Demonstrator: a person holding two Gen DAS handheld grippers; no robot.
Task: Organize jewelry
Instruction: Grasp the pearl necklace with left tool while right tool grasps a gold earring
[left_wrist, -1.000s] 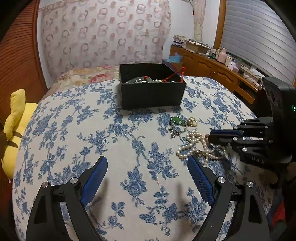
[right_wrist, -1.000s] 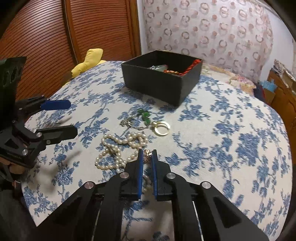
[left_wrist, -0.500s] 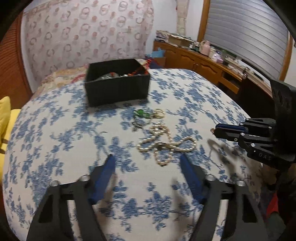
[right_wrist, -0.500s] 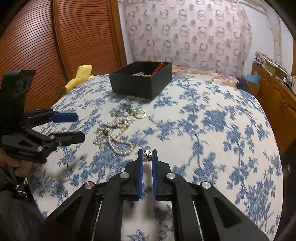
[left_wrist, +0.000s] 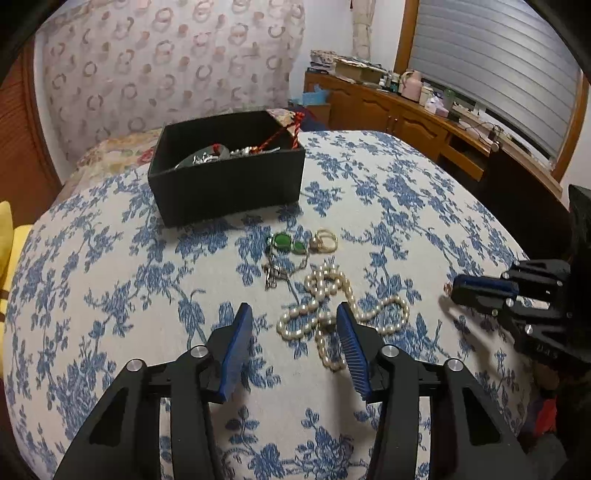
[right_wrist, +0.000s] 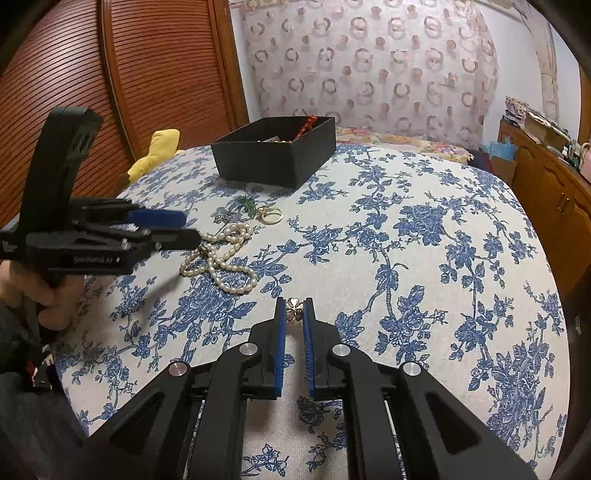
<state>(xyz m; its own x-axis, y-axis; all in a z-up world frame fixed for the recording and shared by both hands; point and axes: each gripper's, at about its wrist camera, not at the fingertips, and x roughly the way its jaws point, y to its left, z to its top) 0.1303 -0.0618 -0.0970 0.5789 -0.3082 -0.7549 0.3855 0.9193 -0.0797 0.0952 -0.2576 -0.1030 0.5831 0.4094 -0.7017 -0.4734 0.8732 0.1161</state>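
Two grippers are at work over a bed with a blue flower cover (left_wrist: 110, 295). The right gripper (right_wrist: 294, 314) sits low in the middle of its own view, and its fingers pinch a small gold flower piece (right_wrist: 294, 307) at the very tips. A tiny thing like that needs a tip hold, or it would slip down between the pads. It is held up off the cover, likely so it can go to the black box (right_wrist: 275, 155) in the upper middle of the frame, where some jewelry already lies.

The left gripper (left_wrist: 293, 317) hangs at the bottom middle of its view with its fingers spread apart and holding nothing. They reach toward the pearl necklace (left_wrist: 332, 314), which lies in loose loops on the cover in the middle of the frame. Spread fingers make sense, because a wide floppy string needs a wide bite.

Just past the pearls lie a green stone piece (left_wrist: 288, 243) and a gold ring (left_wrist: 324, 240), near the box but not in it yet.
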